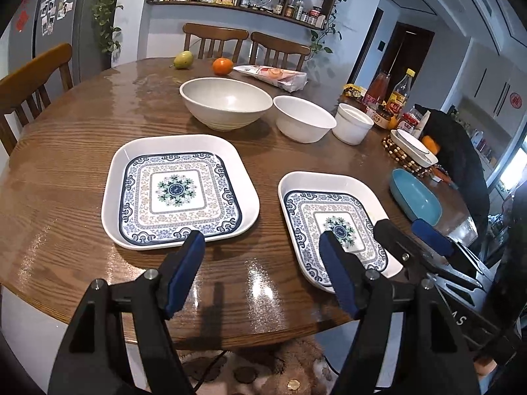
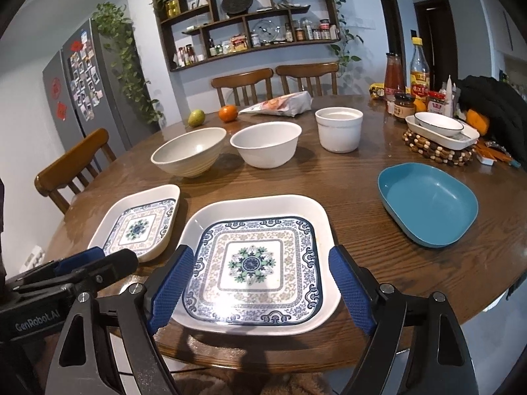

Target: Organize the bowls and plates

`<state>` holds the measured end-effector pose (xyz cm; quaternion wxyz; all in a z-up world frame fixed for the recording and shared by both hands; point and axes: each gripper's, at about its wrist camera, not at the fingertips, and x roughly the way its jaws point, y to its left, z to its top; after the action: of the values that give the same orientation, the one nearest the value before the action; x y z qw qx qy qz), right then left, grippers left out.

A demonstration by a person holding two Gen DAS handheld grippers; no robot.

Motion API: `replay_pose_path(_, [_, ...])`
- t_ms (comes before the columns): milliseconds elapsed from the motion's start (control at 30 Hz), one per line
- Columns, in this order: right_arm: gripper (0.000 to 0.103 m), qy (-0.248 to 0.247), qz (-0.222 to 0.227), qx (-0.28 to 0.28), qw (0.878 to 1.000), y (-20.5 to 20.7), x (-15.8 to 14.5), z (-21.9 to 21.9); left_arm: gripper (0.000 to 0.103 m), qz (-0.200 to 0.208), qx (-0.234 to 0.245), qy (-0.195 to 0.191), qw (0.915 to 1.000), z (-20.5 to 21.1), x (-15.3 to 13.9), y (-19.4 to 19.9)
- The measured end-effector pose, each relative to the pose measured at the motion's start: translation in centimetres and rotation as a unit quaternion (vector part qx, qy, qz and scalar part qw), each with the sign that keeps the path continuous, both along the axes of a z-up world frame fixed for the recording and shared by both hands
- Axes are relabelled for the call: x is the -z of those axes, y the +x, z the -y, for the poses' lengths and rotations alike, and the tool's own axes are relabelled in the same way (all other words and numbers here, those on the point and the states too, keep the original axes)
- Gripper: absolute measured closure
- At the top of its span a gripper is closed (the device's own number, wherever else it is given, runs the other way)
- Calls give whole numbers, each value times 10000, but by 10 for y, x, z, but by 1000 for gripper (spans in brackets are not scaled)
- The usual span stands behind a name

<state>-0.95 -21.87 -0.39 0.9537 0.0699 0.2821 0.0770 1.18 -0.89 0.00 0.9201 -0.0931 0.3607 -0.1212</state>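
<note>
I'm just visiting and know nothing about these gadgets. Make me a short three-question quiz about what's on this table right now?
1. True or false: the two patterned square plates are stacked on each other.
2. How many white bowls stand in the row with the white cup?
3. Which dish lies nearest the right gripper? A) the blue dish B) a patterned plate C) the cup

Key:
1. False: they lie side by side, apart, on the wooden table.
2. Two.
3. B: it lies below the open fingers, which hold nothing. The left gripper is also open.
</note>
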Motion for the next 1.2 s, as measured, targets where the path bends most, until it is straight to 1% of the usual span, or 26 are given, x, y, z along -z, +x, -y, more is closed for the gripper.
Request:
replay_pose_path(167, [18,19,41,-53,10000,0,-2,-4,32,-3,-76,-26,10000,-11,-1,0])
replay_pose_path(400, [18,-8,72,-143,9999,-1,-4,-9,32,53,-289,-207,9994,-31,-4,2])
replay_pose_path(667, [18,81,-4,-153,9999,5,-6,-12,32,0,-346,-289,9990,-46,-3,7])
replay_pose_path(767, [18,78,3,-190,9998,9,-8,-16,33,19,-458,-306,9985,-55,-4,10])
replay_pose_path(967, [18,149,-30,-458,9988,24,-16,-33,33,149,-724,-378,9966,-79,-13,16])
replay_pose_path(1100, [18,121,123,-728,9972,32,-30,-50,33,183,-810,-466,9955,-96,-19,20])
replay_pose_path(1200, [18,216,171,-935,9952,43,-41,-64,33,230,-951,-506,9939,-109,-23,22])
